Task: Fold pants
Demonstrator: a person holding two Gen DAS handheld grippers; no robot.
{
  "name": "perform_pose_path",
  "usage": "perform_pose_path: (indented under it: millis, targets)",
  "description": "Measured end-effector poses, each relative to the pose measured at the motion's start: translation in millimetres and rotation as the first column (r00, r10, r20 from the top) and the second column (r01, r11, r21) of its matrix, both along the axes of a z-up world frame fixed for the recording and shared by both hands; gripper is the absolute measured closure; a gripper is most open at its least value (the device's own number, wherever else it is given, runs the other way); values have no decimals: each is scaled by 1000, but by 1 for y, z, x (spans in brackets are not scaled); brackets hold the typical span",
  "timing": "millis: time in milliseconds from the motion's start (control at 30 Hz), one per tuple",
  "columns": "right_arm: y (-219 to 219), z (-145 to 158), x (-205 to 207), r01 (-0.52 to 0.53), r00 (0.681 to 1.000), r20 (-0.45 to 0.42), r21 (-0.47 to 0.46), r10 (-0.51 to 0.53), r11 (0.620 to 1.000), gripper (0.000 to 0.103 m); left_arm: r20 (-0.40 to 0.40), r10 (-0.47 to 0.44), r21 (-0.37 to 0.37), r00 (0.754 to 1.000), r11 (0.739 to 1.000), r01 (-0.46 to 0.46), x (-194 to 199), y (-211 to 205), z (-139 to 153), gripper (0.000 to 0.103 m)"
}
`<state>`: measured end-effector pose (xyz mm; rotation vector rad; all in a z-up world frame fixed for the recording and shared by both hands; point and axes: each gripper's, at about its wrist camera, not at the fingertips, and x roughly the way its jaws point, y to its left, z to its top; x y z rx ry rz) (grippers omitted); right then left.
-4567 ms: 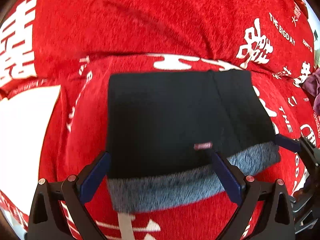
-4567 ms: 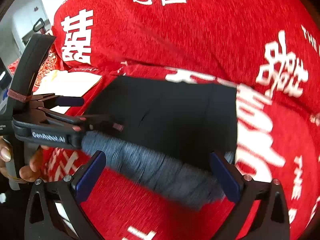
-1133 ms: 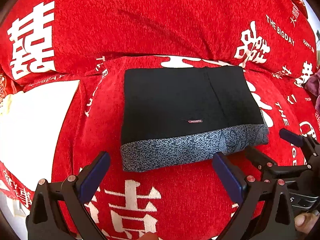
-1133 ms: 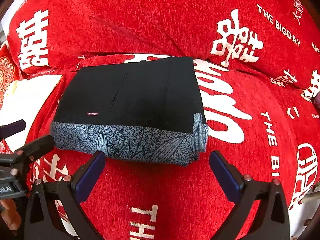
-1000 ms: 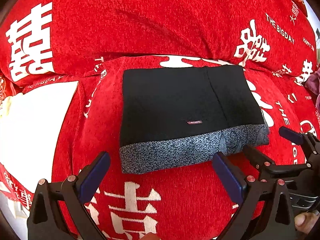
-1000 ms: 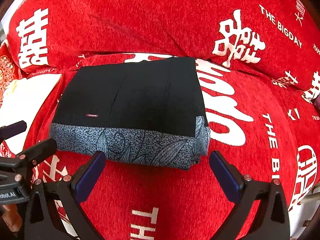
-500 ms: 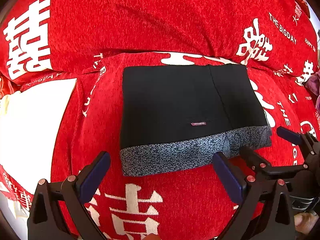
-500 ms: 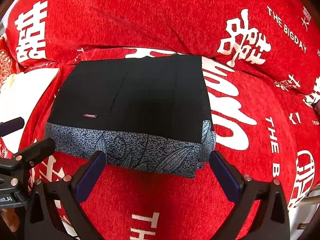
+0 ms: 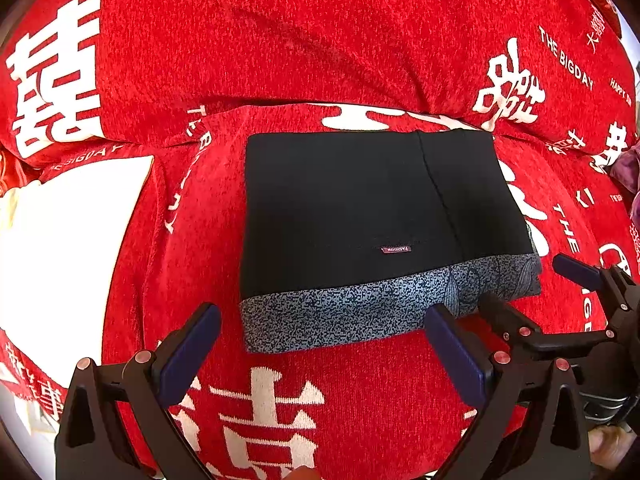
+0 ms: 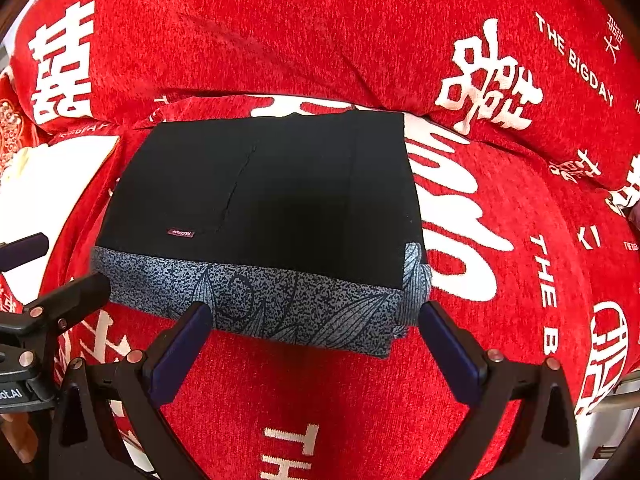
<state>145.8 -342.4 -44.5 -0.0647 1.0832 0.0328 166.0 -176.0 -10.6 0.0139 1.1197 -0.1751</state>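
Observation:
The pants point(image 9: 360, 216) lie folded into a flat black rectangle with a grey patterned band along the near edge, on a red sofa seat cushion point(image 9: 328, 400). They also show in the right wrist view point(image 10: 264, 208). My left gripper point(image 9: 320, 340) is open and empty, just in front of the near edge. My right gripper point(image 10: 312, 328) is open and empty, its fingertips close to the patterned band. Each gripper shows at the edge of the other's view: the right one point(image 9: 560, 300) and the left one point(image 10: 48, 272).
The red sofa backrest point(image 9: 320, 40) with white lettering rises behind the pants. A white patch point(image 9: 60, 248) lies on the seat to the left. A purple cloth point(image 9: 628, 168) sits at the far right edge.
Both grippers have moved slightly closer to the folded pants over the last second. Earlier they were at the patterned band and have since let go; the pants lie still.

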Motion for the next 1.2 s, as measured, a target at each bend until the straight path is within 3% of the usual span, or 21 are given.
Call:
perform_pose_path:
  millis: [1200]
  targets:
    - [-1,-1,-2,-6,1000,-5,0,6,1000,0,-10,-11,-2,1000,1000,11,-1,-2,-1,1]
